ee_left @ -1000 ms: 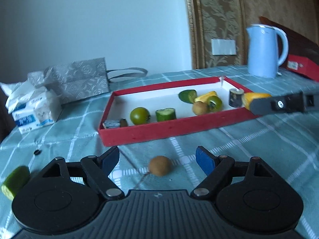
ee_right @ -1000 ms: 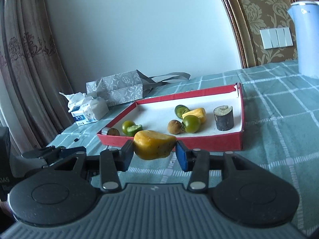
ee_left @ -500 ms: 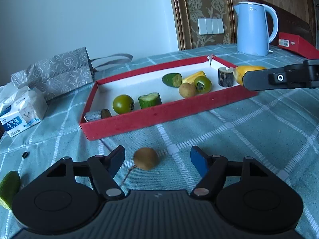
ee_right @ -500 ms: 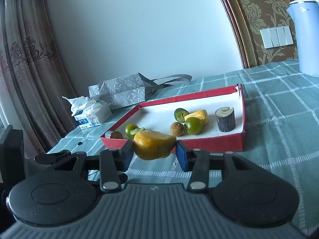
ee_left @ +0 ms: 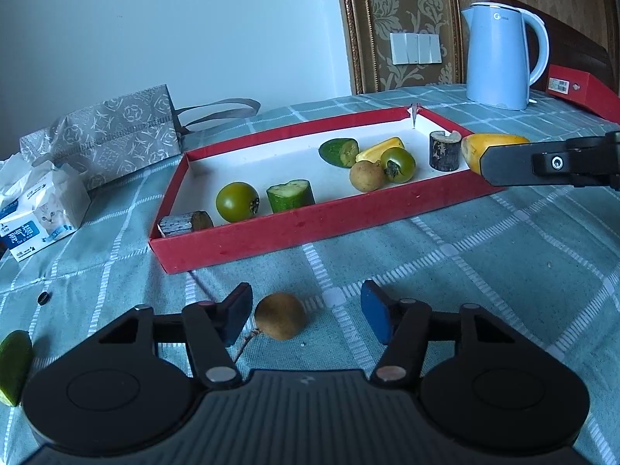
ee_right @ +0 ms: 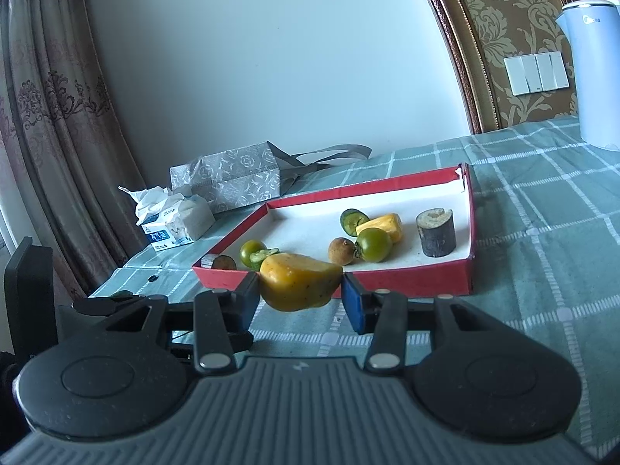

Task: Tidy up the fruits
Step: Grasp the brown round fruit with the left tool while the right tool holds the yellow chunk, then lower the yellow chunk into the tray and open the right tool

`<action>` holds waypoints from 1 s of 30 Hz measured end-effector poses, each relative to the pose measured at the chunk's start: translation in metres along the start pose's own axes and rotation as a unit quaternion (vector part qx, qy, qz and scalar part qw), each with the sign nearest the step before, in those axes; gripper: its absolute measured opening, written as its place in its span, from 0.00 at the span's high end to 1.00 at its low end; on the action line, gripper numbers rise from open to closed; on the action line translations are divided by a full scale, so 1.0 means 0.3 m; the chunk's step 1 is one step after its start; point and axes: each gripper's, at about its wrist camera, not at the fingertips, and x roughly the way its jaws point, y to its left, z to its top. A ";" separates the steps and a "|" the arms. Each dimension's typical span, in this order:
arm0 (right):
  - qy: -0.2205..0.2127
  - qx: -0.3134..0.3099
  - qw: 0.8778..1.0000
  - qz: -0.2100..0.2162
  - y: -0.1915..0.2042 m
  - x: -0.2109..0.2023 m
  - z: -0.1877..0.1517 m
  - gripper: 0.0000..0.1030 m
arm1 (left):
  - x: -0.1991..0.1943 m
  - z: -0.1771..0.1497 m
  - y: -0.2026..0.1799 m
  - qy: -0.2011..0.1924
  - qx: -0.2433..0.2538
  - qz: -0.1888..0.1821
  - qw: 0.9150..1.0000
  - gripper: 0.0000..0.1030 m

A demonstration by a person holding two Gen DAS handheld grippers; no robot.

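A small brown round fruit (ee_left: 279, 316) lies on the checked cloth between the jaws of my left gripper (ee_left: 306, 316). The jaws are closing; the left pad is almost at the fruit and a gap remains on the right side. My right gripper (ee_right: 300, 302) is shut on a yellow fruit chunk (ee_right: 300, 286), held in the air just in front of the red tray (ee_right: 407, 281). In the left wrist view that chunk (ee_left: 492, 143) hovers at the red tray's (ee_left: 310, 228) right end. The tray holds green tomatoes, a cucumber piece, a brown fruit, a yellow piece and a dark stub.
A green cucumber piece (ee_left: 13, 364) lies on the cloth at the far left. A blue kettle (ee_left: 500, 50) and a red box (ee_left: 581, 89) stand at the back right. A grey gift bag (ee_left: 112, 131) and a tissue pack (ee_left: 38, 213) sit at the back left.
My left gripper's jaws have narrowed around the brown fruit, and its view has swung slightly. The right gripper and its yellow chunk have kept still.
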 end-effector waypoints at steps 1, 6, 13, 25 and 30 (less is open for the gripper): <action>0.000 0.000 1.000 -0.001 0.000 0.000 0.000 0.58 | -0.001 -0.001 -0.001 0.000 -0.002 0.002 1.000 0.45; 0.000 0.000 1.000 -0.006 -0.005 0.005 -0.001 0.58 | -0.014 -0.009 -0.007 -0.001 -0.006 0.018 1.000 0.55; 0.004 -0.002 1.000 -0.015 -0.007 0.014 -0.006 0.58 | -0.027 -0.018 0.003 -0.002 -0.019 0.031 0.999 0.75; -0.022 -0.014 0.999 -0.023 0.000 0.001 0.013 0.58 | -0.108 -0.044 0.060 -0.056 -0.101 0.141 0.983 0.75; -0.021 -0.038 0.998 -0.037 0.020 0.042 0.079 0.58 | -0.134 -0.057 0.104 -0.070 -0.145 0.174 0.971 0.75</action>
